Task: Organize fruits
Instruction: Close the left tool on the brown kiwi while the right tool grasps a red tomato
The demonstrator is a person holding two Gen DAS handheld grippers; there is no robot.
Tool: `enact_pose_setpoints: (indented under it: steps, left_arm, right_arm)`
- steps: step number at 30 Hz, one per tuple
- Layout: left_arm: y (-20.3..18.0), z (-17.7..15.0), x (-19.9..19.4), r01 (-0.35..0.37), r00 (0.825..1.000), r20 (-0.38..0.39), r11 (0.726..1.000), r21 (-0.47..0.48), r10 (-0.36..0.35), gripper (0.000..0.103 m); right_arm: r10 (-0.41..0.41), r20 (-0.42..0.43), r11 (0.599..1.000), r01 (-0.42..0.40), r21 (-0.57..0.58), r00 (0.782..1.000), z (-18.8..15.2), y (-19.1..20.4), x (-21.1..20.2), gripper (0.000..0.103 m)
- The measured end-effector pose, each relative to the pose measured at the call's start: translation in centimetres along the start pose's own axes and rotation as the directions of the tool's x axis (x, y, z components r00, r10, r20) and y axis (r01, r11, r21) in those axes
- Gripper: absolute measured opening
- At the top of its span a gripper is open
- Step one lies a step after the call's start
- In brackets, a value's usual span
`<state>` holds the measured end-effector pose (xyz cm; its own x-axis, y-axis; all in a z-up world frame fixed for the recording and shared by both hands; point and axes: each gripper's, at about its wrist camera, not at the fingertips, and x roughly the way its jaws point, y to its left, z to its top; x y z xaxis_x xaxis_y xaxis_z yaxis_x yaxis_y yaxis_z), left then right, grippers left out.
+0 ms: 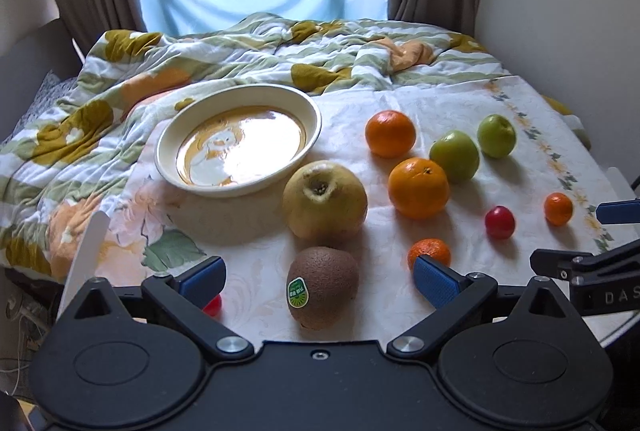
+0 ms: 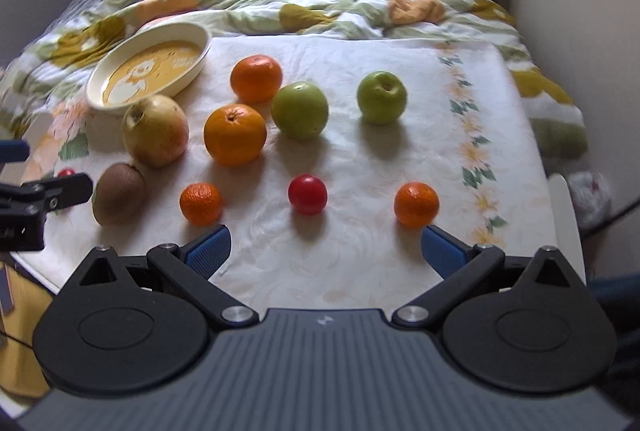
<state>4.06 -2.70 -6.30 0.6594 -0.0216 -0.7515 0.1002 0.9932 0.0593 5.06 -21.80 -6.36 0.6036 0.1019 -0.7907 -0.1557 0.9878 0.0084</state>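
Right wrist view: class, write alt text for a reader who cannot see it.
An open tool hovers before fruit on a pale cloth: a red fruit between two mandarins, with oranges, green apples, a kiwi and an empty bowl beyond.

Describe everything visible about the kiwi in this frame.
The kiwi is brown, fuzzy and oval, with a round green-and-white sticker facing the left wrist camera. It lies whole on the pale floral cloth, just in front of the big yellowish fruit, close to it. It sits between the open left gripper's fingers, ungripped.
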Motion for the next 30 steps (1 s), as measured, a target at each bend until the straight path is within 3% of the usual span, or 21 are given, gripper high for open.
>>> enact_pose_setpoints:
  steps: [6, 13, 20, 23, 30]
  left_arm:
    - [-0.3, -0.9, 3.2, -0.033, 0.999, -0.027, 0.999, -0.021, 0.032, 0.096]
    - [-0.3, -1.7, 5.5, -0.052, 0.996, -0.071, 0.998, -0.035, 0.050, 0.087]
    - [-0.1, -1.6, 6.4, -0.022, 0.997, -0.079, 0.999, -0.031, 0.019, 0.074]
    - [0.0, -1.7, 6.5, 0.002, 0.997, -0.077, 0.999, -0.040, -0.005, 0.063]
    - [-0.1, -1.7, 6.4, -0.002, 0.998, -0.070, 0.999, -0.044, -0.001, 0.060]
  right_arm:
    - [0.056, 0.007, 0.989, -0.054, -0.134, 0.998, -0.3, 0.1, 3.5, 0.103]
    - [0.100, -0.006, 0.985, -0.100, -0.138, 0.995, 0.2, -0.5, 6.2, 0.101]
    - [0.111, -0.009, 0.984, -0.111, -0.140, 0.994, 0.8, -0.7, 7.8, 0.087]
    - [0.110, -0.011, 0.985, -0.110, -0.131, 0.994, 0.8, -0.7, 8.2, 0.082]
    - [0.115, 0.008, 0.985, -0.113, -0.132, 0.993, 0.7, -0.6, 8.0, 0.074]
